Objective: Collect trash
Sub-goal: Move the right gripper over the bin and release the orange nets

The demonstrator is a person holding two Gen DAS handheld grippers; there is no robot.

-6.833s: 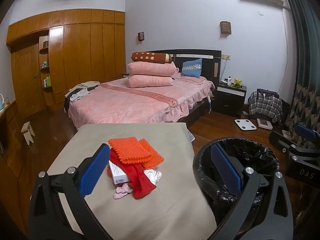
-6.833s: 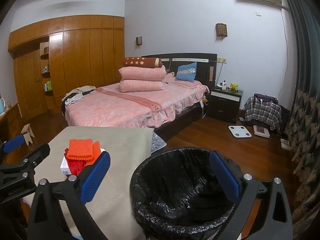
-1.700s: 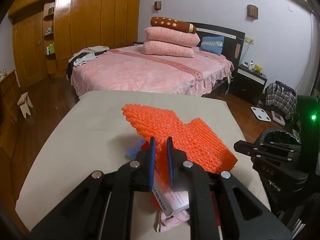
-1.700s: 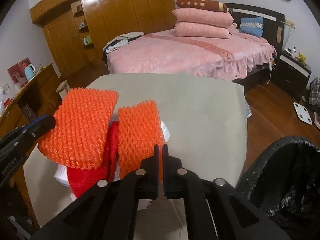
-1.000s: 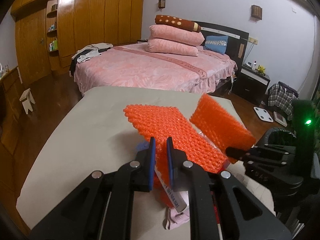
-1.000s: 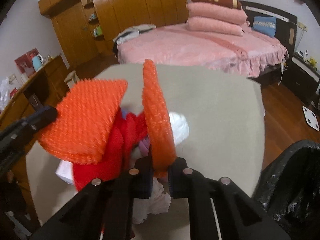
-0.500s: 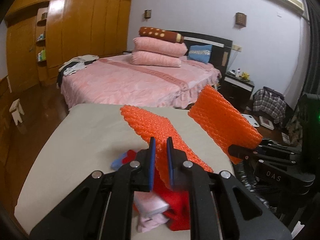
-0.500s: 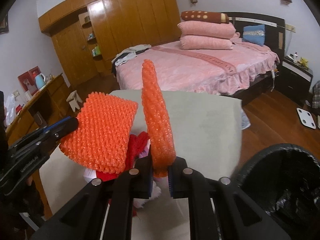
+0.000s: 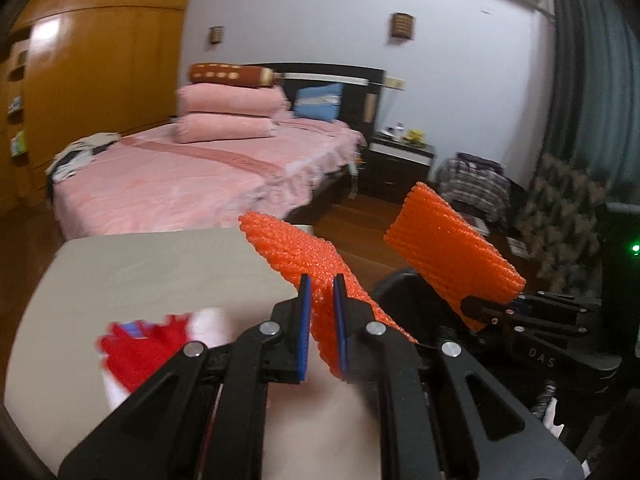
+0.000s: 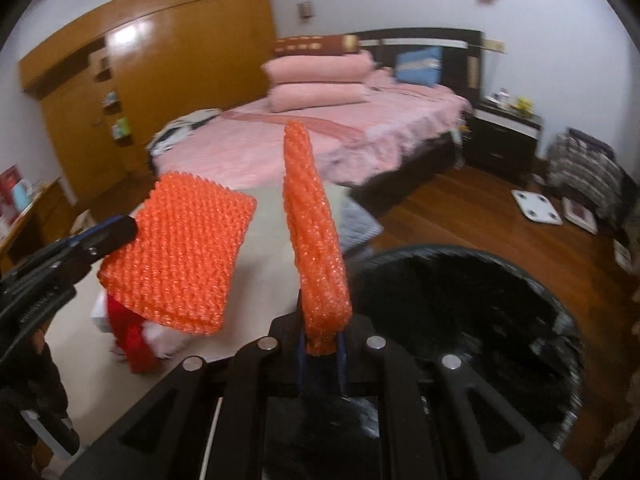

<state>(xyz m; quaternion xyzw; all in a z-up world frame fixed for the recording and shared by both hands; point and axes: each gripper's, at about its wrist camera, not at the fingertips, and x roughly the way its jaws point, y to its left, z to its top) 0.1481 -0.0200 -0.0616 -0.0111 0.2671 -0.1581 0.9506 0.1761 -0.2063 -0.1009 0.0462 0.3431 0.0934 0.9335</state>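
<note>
My left gripper (image 9: 320, 300) is shut on an orange foam net sleeve (image 9: 296, 252), lifted above the table's right edge. It also shows in the right wrist view (image 10: 180, 252). My right gripper (image 10: 320, 344) is shut on a second orange foam net sleeve (image 10: 316, 240), held upright beside the black-lined trash bin (image 10: 472, 312). That sleeve shows in the left wrist view (image 9: 452, 248) over the bin (image 9: 404, 292). A red cloth (image 9: 136, 348), white box and tissue stay on the grey table (image 9: 140, 264).
A pink bed (image 9: 180, 176) stands beyond the table. A nightstand (image 10: 508, 140), a white scale (image 10: 538, 206) and a plaid bag (image 10: 588, 176) sit on the wooden floor to the right. Wooden wardrobes (image 10: 160, 80) line the left wall.
Both grippers closed on the orange sleeves, lifted them off the pile and carried them right, toward the bin. The red cloth and box stayed on the table.
</note>
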